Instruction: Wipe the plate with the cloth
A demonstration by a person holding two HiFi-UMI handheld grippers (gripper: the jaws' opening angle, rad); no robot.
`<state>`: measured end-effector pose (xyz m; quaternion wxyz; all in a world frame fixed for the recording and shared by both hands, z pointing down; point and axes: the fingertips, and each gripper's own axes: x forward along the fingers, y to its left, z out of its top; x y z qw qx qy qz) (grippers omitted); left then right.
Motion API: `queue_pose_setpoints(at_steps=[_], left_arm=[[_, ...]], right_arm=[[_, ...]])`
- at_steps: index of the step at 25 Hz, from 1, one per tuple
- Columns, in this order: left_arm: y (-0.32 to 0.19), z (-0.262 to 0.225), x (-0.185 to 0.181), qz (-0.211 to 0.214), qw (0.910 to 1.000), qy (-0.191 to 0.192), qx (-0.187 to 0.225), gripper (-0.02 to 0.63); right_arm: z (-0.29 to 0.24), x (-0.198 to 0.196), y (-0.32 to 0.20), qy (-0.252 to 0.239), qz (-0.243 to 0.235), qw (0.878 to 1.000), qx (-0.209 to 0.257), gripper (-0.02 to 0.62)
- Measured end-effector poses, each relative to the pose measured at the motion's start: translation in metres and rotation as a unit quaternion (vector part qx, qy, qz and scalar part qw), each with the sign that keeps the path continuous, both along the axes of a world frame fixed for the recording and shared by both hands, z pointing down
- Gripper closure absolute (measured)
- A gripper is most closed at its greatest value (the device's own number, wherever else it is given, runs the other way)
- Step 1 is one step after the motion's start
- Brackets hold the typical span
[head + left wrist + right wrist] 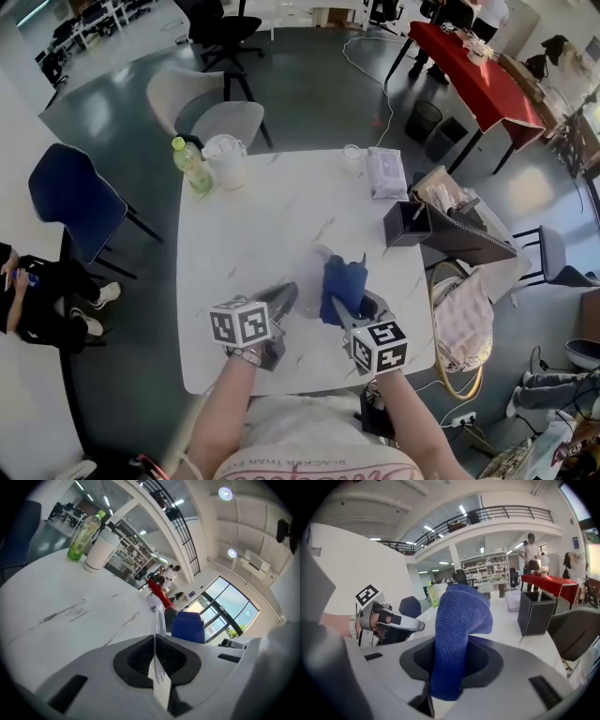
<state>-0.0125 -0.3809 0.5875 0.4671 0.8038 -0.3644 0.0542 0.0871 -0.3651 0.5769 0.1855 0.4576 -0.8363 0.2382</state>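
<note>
Nearest you, your left gripper (pixel 284 297) has its fingers pinched together on the rim of the clear plate (pixel 160 613). It holds the plate on edge and, it seems, clear of the desk (pixel 262 220), so both faces are open to a wipe. Just beside it, your right gripper (pixel 454 645) has its fingers clamped on the blue cloth (pixel 460 616). The folded end sticks out past the tips, so the soft wad rather than the fingers would meet the plate. Whether cloth and plate touch, I cannot tell. Farther off, the black box (pixel 407 224), green bottle (pixel 192 165) and white cup (pixel 228 161) stand well apart, out of your way.
</note>
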Motion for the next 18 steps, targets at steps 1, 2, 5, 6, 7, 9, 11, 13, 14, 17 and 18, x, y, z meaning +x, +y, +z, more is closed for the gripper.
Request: queue_pose_setpoints(at_steps=[1, 2, 5, 6, 7, 9, 11, 13, 14, 17, 18], left_arm=[[0.0, -0.011, -0.001, -0.001, 0.9999, 0.001, 0.013, 0.592], [0.001, -0.023, -0.002, -0.003, 0.9997, 0.001, 0.026, 0.592], [0.004, -0.057, -0.007, -0.01, 0.9978, 0.0, 0.066, 0.592], [0.006, -0.067, -0.008, -0.012, 0.9968, 0.0, 0.079, 0.592], [0.008, -0.078, -0.008, -0.012, 0.9957, -0.001, 0.092, 0.592], [0.013, -0.096, -0.01, -0.012, 0.993, -0.006, 0.117, 0.592], [0.018, -0.113, -0.013, -0.013, 0.9902, -0.009, 0.139, 0.592], [0.024, -0.129, -0.017, -0.018, 0.9875, -0.008, 0.157, 0.592], [0.027, -0.137, -0.02, -0.021, 0.9861, -0.006, 0.165, 0.592], [0.035, -0.155, -0.026, -0.031, 0.982, -0.002, 0.187, 0.592], [0.037, -0.159, -0.028, -0.033, 0.9807, -0.001, 0.192, 0.592]], right_arm=[[-0.014, 0.003, 0.0, -0.002, 0.004, 1.0, 0.021, 0.479], [-0.029, 0.005, 0.0, -0.004, 0.007, 0.999, 0.041, 0.478], [-0.076, 0.006, 0.005, -0.01, 0.008, 0.995, 0.098, 0.479], [-0.091, 0.006, 0.008, -0.013, 0.009, 0.993, 0.117, 0.478], [-0.105, 0.006, 0.011, -0.014, 0.011, 0.99, 0.138, 0.478], [-0.13, 0.006, 0.019, -0.012, 0.015, 0.984, 0.176, 0.479], [-0.15, 0.004, 0.028, -0.012, 0.018, 0.979, 0.203, 0.479], [-0.165, -0.001, 0.036, -0.017, 0.015, 0.976, 0.219, 0.478], [-0.17, -0.004, 0.04, -0.019, 0.013, 0.974, 0.224, 0.477], [-0.183, -0.01, 0.047, -0.024, 0.011, 0.971, 0.239, 0.479], [-0.187, -0.012, 0.049, -0.025, 0.011, 0.969, 0.245, 0.479]])
